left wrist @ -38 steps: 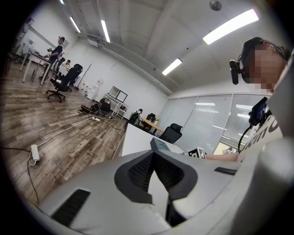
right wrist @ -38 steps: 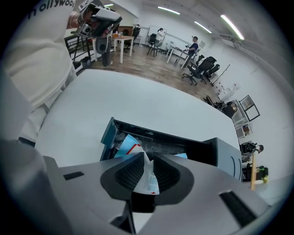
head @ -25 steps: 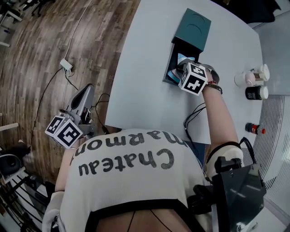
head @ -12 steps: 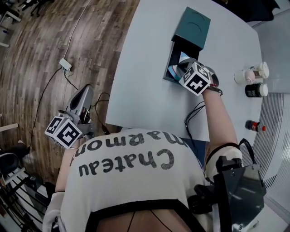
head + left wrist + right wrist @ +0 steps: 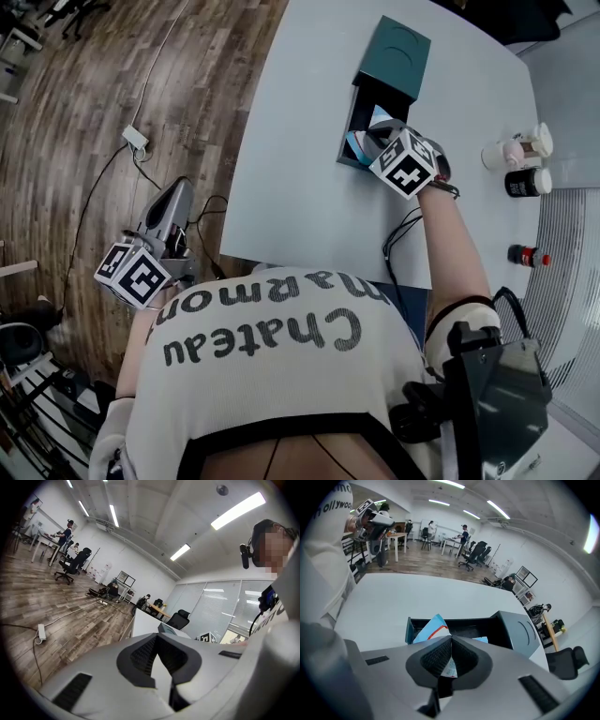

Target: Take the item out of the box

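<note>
- The right gripper (image 5: 451, 640) is clamped on the edge of a blue-and-white packet (image 5: 431, 627), which pokes up from inside the open teal box (image 5: 520, 627) on the white table (image 5: 393, 597).
- The left gripper (image 5: 157, 644), jaws together and empty, hangs well away from the box, over the wooden floor (image 5: 141, 75).

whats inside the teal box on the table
A light blue packet with a red line sticks up in the box, pinched by the right claw. The claw covers the box floor; anything else there is hidden.
</note>
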